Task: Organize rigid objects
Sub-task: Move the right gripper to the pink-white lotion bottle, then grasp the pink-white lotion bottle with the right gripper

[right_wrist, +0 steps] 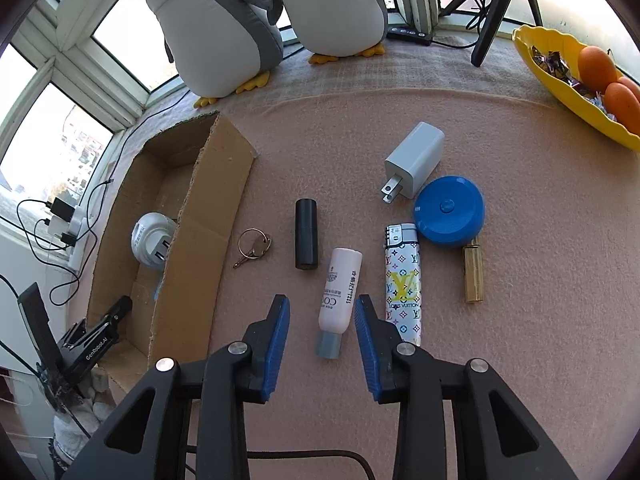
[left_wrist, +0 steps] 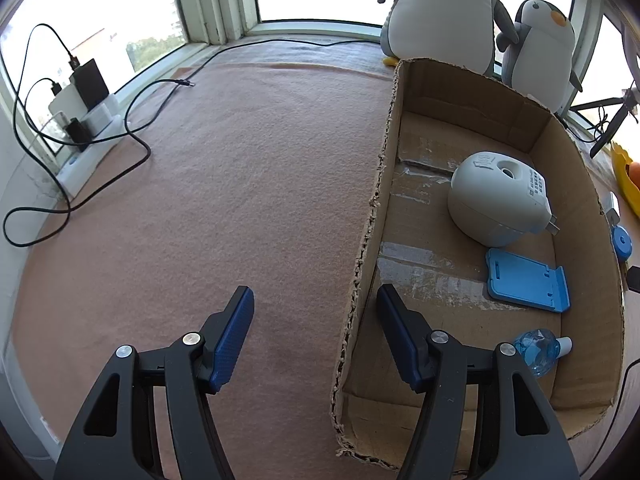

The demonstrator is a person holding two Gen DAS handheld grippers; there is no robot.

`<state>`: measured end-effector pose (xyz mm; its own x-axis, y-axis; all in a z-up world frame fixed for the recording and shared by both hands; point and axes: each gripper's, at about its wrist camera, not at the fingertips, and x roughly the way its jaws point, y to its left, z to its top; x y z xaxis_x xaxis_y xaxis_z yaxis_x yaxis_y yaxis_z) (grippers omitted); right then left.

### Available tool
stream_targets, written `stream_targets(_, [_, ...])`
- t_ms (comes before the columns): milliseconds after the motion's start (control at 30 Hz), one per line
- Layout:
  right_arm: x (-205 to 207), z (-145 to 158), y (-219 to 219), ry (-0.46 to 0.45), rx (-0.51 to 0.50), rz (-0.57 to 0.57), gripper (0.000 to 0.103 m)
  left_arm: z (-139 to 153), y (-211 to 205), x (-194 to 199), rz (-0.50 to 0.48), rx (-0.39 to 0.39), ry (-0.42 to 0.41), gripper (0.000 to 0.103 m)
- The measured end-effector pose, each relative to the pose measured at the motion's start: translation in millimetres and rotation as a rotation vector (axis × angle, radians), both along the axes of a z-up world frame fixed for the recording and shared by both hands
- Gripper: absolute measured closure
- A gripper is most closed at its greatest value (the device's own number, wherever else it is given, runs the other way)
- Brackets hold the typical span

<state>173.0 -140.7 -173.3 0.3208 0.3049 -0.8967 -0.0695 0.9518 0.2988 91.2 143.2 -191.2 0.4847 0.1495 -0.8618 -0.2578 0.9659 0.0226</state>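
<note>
I bring my right tool (right_wrist: 322, 334) down over the white tube (right_wrist: 340, 298) on the pink worktop (right_wrist: 520, 240); its jaws stand part open on either side of the tube, touching nothing. The tube's long axis runs 12 to 6, grey cap toward me. The box (right_wrist: 208, 216) lies at 10 o'clock. My left tool (left_wrist: 316, 332) hangs open and empty over the box's near wall.

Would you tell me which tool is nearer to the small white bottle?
Right. The right tool has the white bottle between its open fingers; the left tool straddles the cardboard box wall.
</note>
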Motion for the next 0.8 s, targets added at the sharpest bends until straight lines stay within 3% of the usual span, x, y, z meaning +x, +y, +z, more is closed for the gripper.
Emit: stream_targets(800, [23.3, -28.8, 21.8, 0.065, -0.155, 0.038, 0.085, -0.3, 0.5, 0.2, 0.001, -0.002, 0.0, 0.039])
